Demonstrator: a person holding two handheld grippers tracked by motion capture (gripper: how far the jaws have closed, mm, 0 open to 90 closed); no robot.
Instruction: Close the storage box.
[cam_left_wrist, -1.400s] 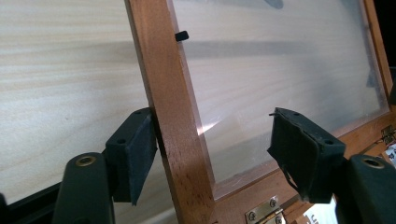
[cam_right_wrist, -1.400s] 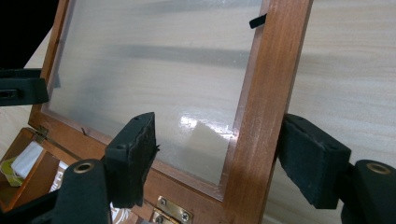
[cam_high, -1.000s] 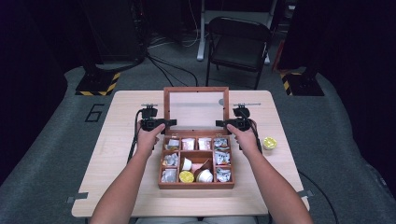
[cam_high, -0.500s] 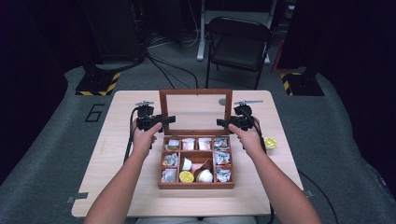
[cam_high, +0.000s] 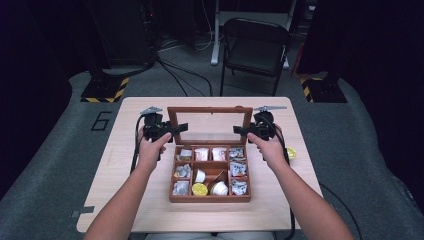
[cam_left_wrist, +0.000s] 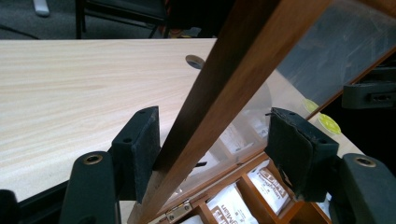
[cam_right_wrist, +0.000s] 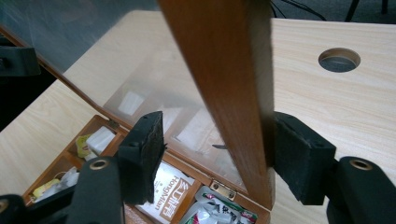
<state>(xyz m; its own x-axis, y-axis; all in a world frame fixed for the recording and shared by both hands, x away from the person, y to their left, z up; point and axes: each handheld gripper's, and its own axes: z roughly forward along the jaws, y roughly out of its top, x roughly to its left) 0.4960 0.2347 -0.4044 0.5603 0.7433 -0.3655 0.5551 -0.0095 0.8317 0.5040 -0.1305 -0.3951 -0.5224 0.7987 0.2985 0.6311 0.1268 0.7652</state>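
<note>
**Wood frame, clear pane: a light lid to steer by its side rails**

Wood is what I have between both pairs of tongs: the hinged lid (cam_high: 210, 110) of the compartment box (cam_high: 210, 199), which sits mid-table (cam_high: 125, 165) with the lid standing nearly upright at its far edge.

My left tongs (cam_high: 177, 129) straddle the lid's left rail (cam_left_wrist: 219, 93). One pad (cam_left_wrist: 142, 140) lies against the wood; the other (cam_left_wrist: 294, 149) stands off, over the pane. My right tongs (cam_high: 239, 131) have just been closing around the right rail (cam_right_wrist: 229, 84). There too only the outer pad (cam_right_wrist: 299, 154) touches and the inner pad (cam_right_wrist: 144, 140) hangs clear. So neither pair pinches yet.

I judge the lid stiff and light, the rails smooth and a bit slippery under foam pads. The pane looks thin and would scratch or flex, so I would keep my pads on the wood, midway up each rail. The small brass hinges (cam_right_wrist: 223, 189) look like the weak point, so both sides should move evenly, without twisting. The box is light and could shift or tip if I pull too hard.
</note>
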